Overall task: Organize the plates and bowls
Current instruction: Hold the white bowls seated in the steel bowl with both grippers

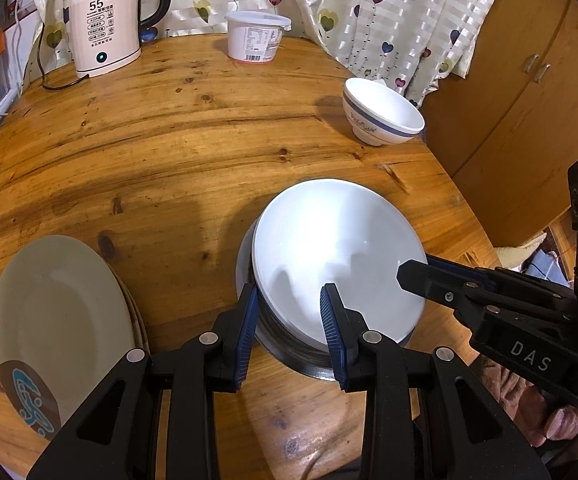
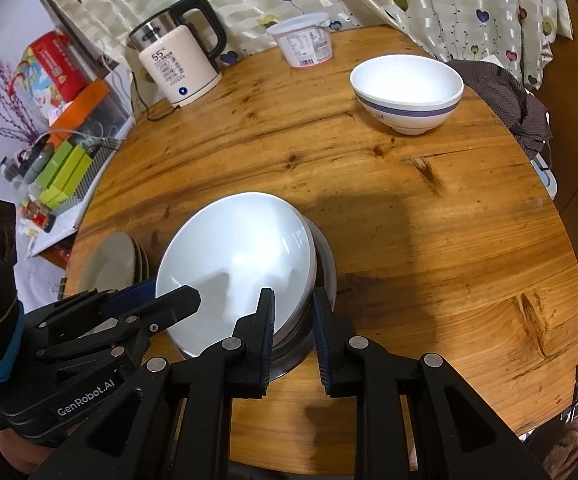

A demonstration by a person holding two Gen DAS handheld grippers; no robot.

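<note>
A white bowl (image 1: 329,248) (image 2: 237,256) sits tilted inside a steel bowl (image 1: 289,344) (image 2: 321,264) on the round wooden table (image 1: 169,140). My left gripper (image 1: 291,320) straddles the near left rim of both bowls, one finger inside the white bowl, one outside; its jaws stand apart. My right gripper (image 2: 292,320) straddles the right rim, jaws close around both rims. A stack of beige plates (image 1: 57,320) (image 2: 113,260) lies to the left. A white bowl with a blue band (image 1: 381,112) (image 2: 405,88) stands far right.
An electric kettle (image 1: 105,24) (image 2: 181,60) with a cord and a white lidded tub (image 1: 255,36) (image 2: 305,40) stand at the back by the curtain. A dark cloth (image 2: 509,96) hangs at the table's right edge. Boxes (image 2: 65,80) crowd a shelf to the left.
</note>
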